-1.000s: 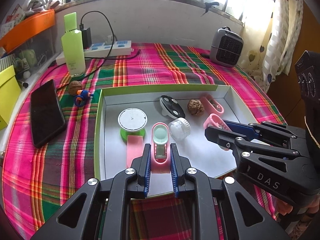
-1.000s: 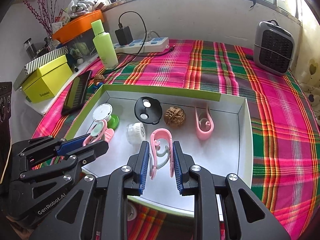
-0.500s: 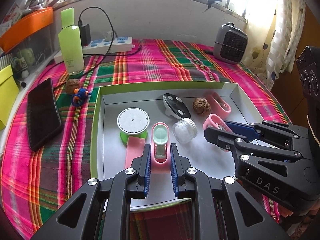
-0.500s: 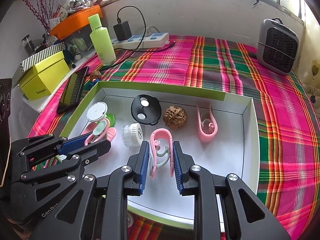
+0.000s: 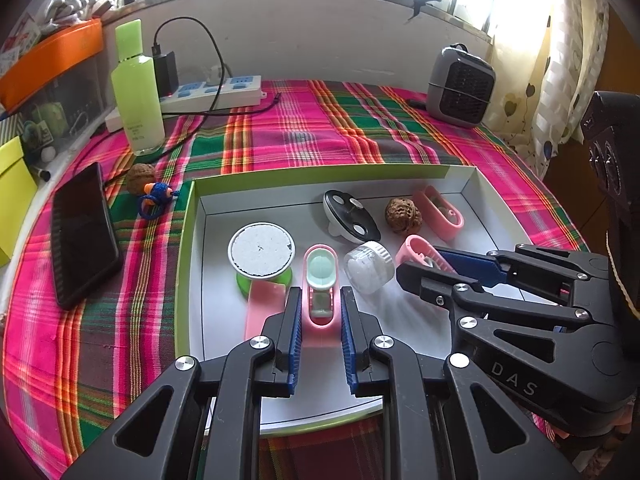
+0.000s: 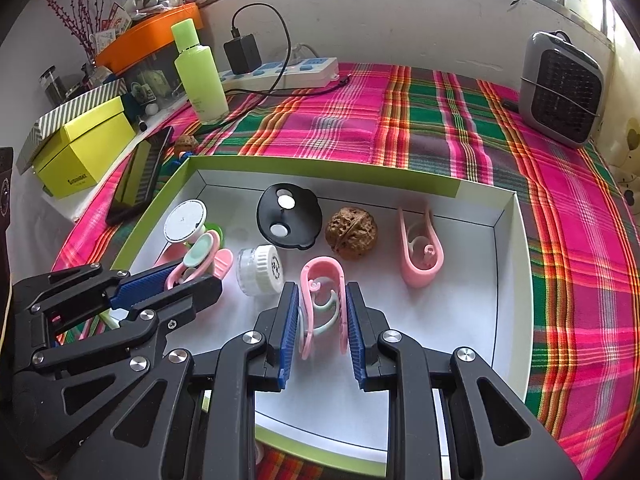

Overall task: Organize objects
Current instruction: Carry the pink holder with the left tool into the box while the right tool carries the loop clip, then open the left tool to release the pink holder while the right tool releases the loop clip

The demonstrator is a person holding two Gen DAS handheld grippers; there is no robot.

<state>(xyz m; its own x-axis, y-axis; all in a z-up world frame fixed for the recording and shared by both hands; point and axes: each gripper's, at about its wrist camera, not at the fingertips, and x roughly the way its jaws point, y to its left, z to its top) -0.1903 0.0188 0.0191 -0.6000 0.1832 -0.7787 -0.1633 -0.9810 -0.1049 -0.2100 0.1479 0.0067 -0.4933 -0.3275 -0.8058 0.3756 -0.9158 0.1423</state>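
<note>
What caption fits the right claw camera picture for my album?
Right claw grips a pink clip over the white tray, beside a walnut.

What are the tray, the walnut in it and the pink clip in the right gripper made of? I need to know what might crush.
Tray: looks like thin cardboard, matte white inside, green outside; folded corners.
Walnut: a real shell, it seems; brown, wrinkled, dull.
Pink clip: apparently smooth plastic, slightly glossy, thin curved loops.
Right gripper: shut on the clip.
</note>
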